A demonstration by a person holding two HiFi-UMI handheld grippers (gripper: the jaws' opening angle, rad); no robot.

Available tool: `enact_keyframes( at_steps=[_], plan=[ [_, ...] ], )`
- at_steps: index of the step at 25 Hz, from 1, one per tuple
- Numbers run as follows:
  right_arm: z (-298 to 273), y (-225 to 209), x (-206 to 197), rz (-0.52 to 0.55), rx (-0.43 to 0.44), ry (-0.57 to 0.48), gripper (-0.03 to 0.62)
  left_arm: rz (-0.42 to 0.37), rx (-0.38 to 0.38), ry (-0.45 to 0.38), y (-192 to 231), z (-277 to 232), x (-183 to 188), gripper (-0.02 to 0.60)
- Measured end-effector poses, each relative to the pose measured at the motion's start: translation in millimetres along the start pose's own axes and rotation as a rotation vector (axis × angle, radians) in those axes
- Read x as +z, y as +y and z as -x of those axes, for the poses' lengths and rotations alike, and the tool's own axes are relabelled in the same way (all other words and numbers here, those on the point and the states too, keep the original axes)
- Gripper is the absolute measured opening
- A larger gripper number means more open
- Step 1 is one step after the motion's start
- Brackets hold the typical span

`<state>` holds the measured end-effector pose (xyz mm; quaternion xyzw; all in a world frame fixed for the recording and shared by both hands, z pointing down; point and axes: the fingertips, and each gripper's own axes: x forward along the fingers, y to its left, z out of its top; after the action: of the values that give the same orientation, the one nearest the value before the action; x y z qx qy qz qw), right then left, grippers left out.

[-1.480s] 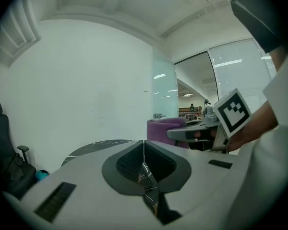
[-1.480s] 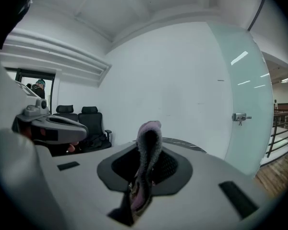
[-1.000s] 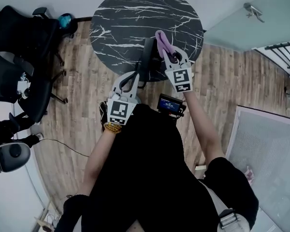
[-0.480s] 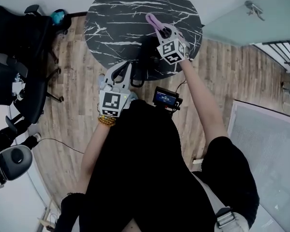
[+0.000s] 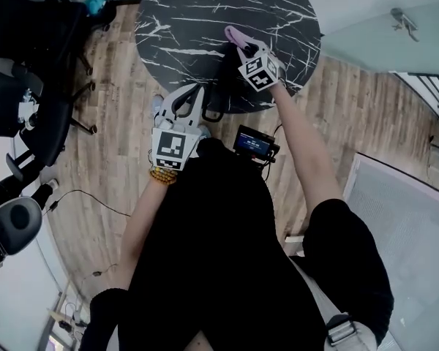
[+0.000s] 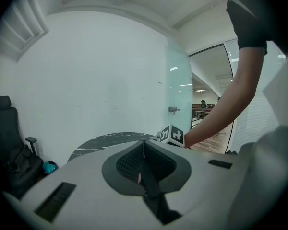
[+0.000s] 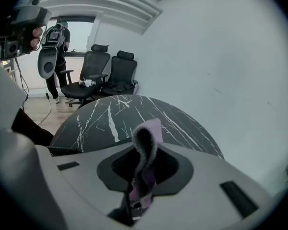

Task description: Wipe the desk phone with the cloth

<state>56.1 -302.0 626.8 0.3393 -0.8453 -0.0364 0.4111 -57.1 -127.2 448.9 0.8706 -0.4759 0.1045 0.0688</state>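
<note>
On the round black marble table (image 5: 197,20), a dark shape near its front edge looks like the desk phone (image 5: 223,79); details are lost against the dark top. My right gripper (image 5: 240,41) hovers over it, shut on a folded purple cloth (image 5: 233,34). In the right gripper view that cloth (image 7: 146,138) sticks up from the right gripper (image 7: 143,164), and a coiled cord (image 7: 62,150) shows at the left. My left gripper (image 5: 192,92) is at the table's near edge; in its own view the left gripper (image 6: 144,145) has its jaws pressed together, nothing visible between them.
Black office chairs (image 5: 29,72) stand left of the table on the wood floor, with a teal object (image 5: 96,6) beside them. A cable (image 5: 88,199) trails across the floor. A pale panel (image 5: 417,225) lies at right. Another person (image 7: 55,66) stands by the chairs.
My right gripper has carried the cloth farther out over the table, above the dark phone. The left gripper has stayed near the table's front edge.
</note>
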Motion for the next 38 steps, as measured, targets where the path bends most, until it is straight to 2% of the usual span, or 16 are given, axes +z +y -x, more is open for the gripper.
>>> enact_keyframes(
  at_steps=[6, 14, 27, 38],
  plan=[
    [-9.0, 8.2, -1.0, -0.011, 0.027, 0.002, 0.064, 0.0, 0.006, 0.026, -7.0, 6.1, -11.4, 0.018],
    [-9.8, 13.4, -0.5, 0.026, 0.027, 0.007, 0.066, 0.003, 0.018, 0.026, -7.7, 8.2, -13.8, 0.018],
    [-6.9, 26.0, -5.3, -0.05, 0.063, 0.015, 0.064, -0.001, 0.018, 0.02, -11.2, 5.5, -12.1, 0.018],
    [-6.0, 40.9, -10.7, -0.047, 0.096, 0.028, 0.064, -0.004, 0.008, 0.02, -15.0, 2.7, -12.0, 0.018]
  ],
)
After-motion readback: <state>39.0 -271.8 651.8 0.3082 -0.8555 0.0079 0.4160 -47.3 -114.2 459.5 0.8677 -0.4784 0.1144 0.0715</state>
